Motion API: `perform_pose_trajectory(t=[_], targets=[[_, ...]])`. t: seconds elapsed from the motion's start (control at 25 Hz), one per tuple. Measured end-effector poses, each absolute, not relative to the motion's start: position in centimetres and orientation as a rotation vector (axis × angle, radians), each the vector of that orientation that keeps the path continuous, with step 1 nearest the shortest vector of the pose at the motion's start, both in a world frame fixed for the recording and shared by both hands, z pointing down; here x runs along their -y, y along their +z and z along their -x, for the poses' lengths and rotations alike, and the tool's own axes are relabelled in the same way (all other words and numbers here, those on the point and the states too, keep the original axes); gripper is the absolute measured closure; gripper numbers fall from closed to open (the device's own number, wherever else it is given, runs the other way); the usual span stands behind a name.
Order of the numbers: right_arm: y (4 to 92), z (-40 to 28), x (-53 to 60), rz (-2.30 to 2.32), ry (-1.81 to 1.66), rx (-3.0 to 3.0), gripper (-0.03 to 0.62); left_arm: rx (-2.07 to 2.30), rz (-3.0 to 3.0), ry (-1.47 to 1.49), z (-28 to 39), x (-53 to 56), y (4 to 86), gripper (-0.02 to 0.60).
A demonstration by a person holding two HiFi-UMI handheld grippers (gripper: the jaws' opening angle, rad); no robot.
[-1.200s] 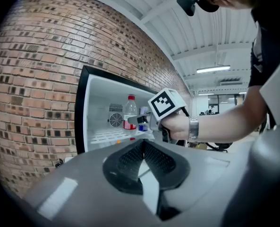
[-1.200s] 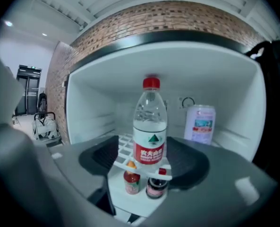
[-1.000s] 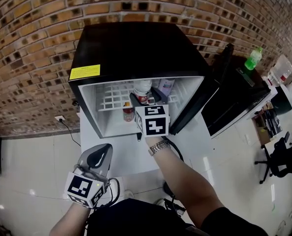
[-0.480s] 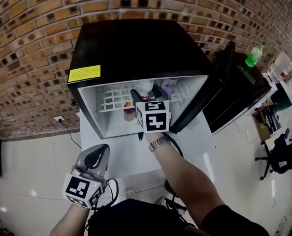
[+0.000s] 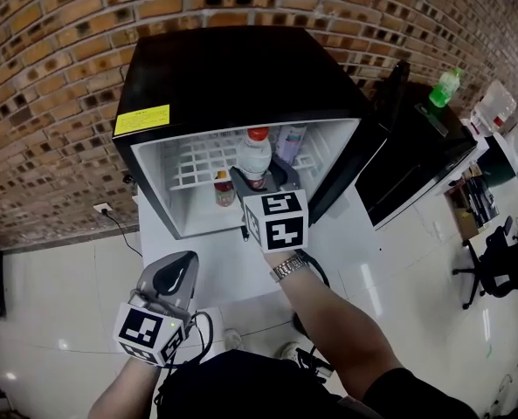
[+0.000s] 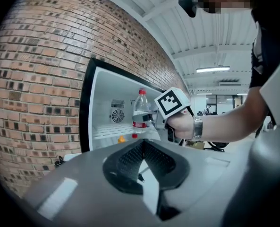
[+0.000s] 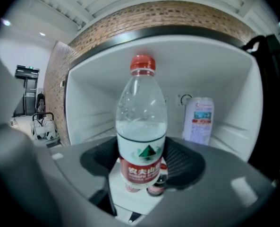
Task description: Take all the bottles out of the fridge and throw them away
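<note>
Black mini fridge (image 5: 241, 77) against a brick wall (image 5: 49, 103), door (image 5: 407, 160) swung open to the right, white inside. Upright near the front of the white wire shelf (image 5: 193, 168): a clear water bottle (image 7: 142, 126), red cap, red label, partly filled. Unclear whether its base rests on the shelf or hangs just above it. Around it, the right gripper (image 7: 142, 163), reaching almost level into the cavity, jaws just closing, pads meeting the bottle's sides at the label band. Close by, a small dark bottle (image 5: 224, 190) with an orange cap; deeper right, a pale carton (image 7: 199, 119). Lower left, held back near the body, the left gripper (image 6: 142, 148), jaws together, nothing between them.

Likely step: securing the water bottle for removal. Best to firm up the squeeze without crushing the thin plastic, then draw straight back and slightly up, clear of the shelf edge and the door. Worth staying slow and upright, to avoid knocking the small bottle. At least two bottles yet to bin, so probably early in the task.
</note>
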State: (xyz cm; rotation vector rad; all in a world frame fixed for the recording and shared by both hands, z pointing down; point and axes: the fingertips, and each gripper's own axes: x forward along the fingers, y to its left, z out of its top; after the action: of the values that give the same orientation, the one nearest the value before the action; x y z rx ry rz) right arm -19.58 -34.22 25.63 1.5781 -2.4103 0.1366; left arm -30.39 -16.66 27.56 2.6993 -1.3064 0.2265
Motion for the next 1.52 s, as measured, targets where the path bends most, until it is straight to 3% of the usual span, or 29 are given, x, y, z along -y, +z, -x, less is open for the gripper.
perform_pose_trajectory(t=[0.36,0.76,1.52], targets=[[25.3,16.9,27.8,-1.536,0.115,2.452,0.306,1.271,-2.728,0.221,26.6,14.4,26.9,0.577],[26.3,9.3,18.5,-1.481,0.126,2.458,0.306,1.206,-2.748,0.242,17.8,9.5,27.3,0.578],[37.1,-6.9,4.3,-1.472,0.338,2.299,0.309,0.941,-2.814,0.419,0.9,1.2,33.2,0.577]])
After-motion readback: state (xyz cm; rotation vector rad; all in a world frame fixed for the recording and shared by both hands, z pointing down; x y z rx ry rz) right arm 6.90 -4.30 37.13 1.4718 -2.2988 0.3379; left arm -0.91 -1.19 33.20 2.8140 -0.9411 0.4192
